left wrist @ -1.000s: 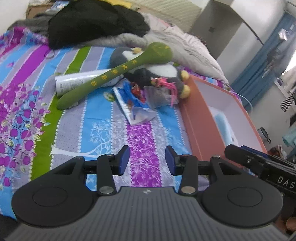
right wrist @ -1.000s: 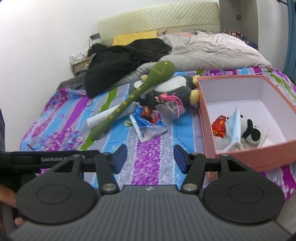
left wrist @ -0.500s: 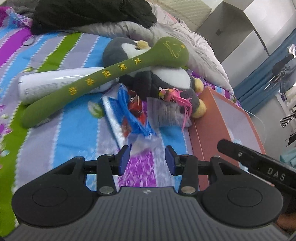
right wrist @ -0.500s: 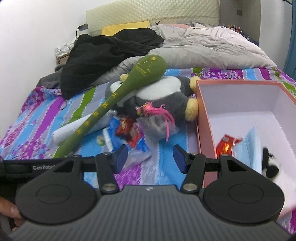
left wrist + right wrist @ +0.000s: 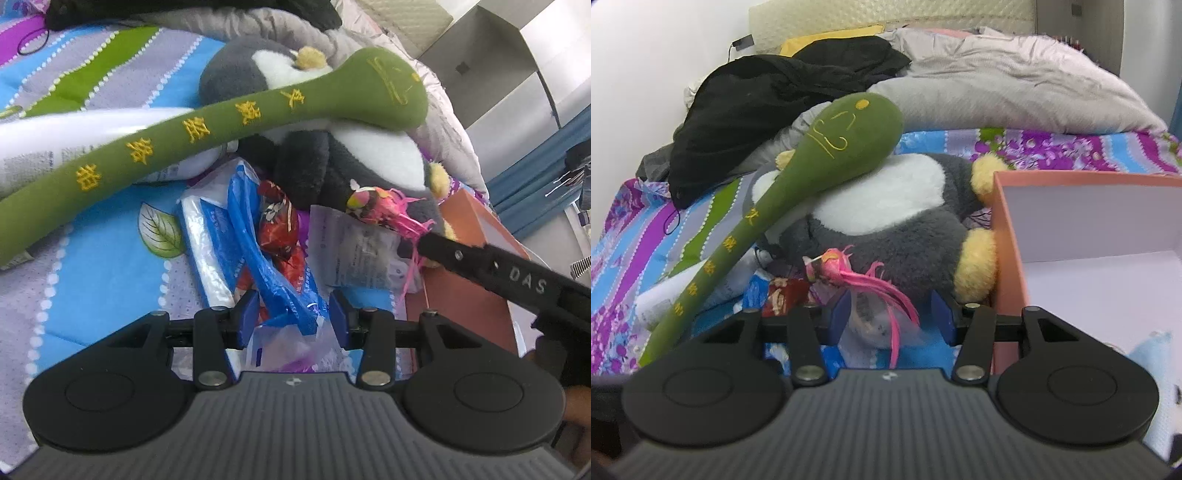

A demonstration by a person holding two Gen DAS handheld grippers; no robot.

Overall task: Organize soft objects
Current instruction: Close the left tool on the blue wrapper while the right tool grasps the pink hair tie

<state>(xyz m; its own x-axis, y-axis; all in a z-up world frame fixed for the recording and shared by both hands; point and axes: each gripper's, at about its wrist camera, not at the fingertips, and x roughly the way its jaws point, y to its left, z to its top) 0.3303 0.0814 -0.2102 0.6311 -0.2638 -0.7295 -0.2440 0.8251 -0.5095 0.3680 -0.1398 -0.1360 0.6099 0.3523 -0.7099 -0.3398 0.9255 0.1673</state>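
Two claws over one heap of soft goods on a striped floral bedsheet (image 5: 110, 280); left claw (image 5: 291, 319) parted, straddling the near end of a crinkled blue-and-clear plastic pouch (image 5: 258, 258) without pressing it, apparently lined up to pinch the loose end; right claw (image 5: 890, 317) parted, jaws having just been narrowing, either side of a clear plastic packet with pink feathery tassels (image 5: 871, 295), pads not yet on it. Long green plush mallet with yellow stitching (image 5: 207, 129) leans across a grey-and-white plush penguin (image 5: 886, 221), so both are probably left for later. Red foil sweet wrapper (image 5: 279, 225) sits on the pouch. Salmon-pink cardboard box (image 5: 1008, 236), open-topped and just beside the heap, serves presumably as destination.
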